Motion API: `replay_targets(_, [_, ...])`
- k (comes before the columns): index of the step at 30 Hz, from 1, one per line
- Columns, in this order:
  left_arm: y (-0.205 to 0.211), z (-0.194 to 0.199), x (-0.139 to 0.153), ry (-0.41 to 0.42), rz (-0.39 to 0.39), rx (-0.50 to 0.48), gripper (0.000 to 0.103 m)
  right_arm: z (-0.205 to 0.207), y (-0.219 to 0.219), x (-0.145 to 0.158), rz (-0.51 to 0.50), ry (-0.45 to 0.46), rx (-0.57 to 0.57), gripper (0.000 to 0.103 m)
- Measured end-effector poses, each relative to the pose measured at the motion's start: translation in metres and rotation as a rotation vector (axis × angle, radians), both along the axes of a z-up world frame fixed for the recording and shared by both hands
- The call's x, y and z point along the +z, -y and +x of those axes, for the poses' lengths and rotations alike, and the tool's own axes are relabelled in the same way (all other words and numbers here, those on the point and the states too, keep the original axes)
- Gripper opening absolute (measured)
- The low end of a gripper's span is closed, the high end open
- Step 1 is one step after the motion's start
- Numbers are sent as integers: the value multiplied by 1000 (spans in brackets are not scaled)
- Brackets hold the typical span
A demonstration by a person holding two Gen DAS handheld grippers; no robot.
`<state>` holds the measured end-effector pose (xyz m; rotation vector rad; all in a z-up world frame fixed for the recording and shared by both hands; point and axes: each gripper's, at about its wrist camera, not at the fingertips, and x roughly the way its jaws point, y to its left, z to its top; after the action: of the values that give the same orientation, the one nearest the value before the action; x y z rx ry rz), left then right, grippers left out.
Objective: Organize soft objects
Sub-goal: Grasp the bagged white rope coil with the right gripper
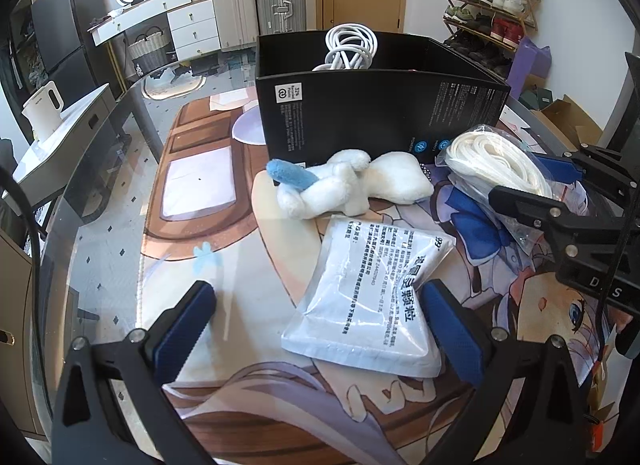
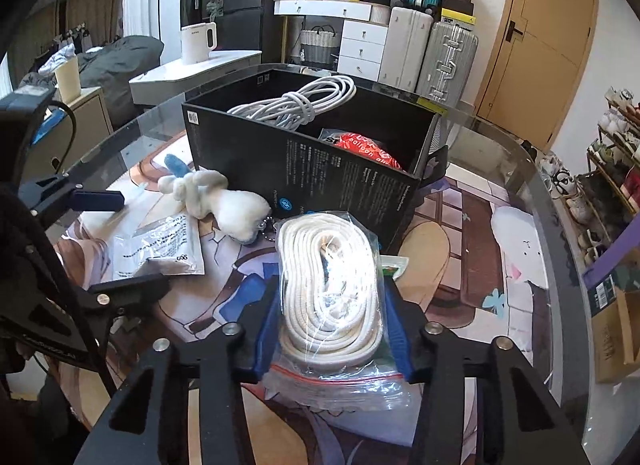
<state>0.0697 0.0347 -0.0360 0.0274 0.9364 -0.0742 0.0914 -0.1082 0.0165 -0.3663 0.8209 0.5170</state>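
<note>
Our right hand-held gripper (image 2: pixel 330 329) has its blue pads pressed on both sides of the bagged white rope coil (image 2: pixel 330 285), so we read it as clamped narrow on that bag, which lies on the bench (image 2: pixel 520 225) just in front of the black box (image 2: pixel 320 169). No earlier picture, so we only call it a fresh-looking grip. Our left hand-held gripper (image 1: pixel 316 317) stands wide, holding nothing, with the white printed pouch (image 1: pixel 368 297) lying between its pads and near the right one, not squeezed. Step in hand, as we judge it: lift the rope bag and drop it in the box. To do it well, we should keep the squeeze on the coil itself and not just the slippery plastic, lift straight up till the bag's loose zip end clears the bench, then carry it over the near box wall and let go low over the free space beside the red packet (image 2: pixel 368 149). Risks: the bag sliding out, or its tail catching the box rim. Count: one black box, one white cable bundle (image 2: pixel 296 105) and one red packet already inside; outside we see one rope bag, one white plush toy with a blue part (image 1: pixel 344 181), one printed pouch. Two grippers.
</note>
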Motion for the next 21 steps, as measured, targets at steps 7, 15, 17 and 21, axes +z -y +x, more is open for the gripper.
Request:
replay_targets(7, [2, 0, 1, 1, -1, -18, 102, -9, 4, 12, 27, 14, 21, 43])
replay_targets(15, [14, -8, 5, 35, -14, -106, 83, -16, 12, 27, 63, 35, 15, 43])
replay_targets(17, [18, -9, 7, 51, -15, -124, 71, -17, 14, 30, 67, 41, 12, 43])
replay_targets(21, [20, -10, 9, 69, -11, -142, 53, -18, 19, 34, 76, 50, 6, 43])
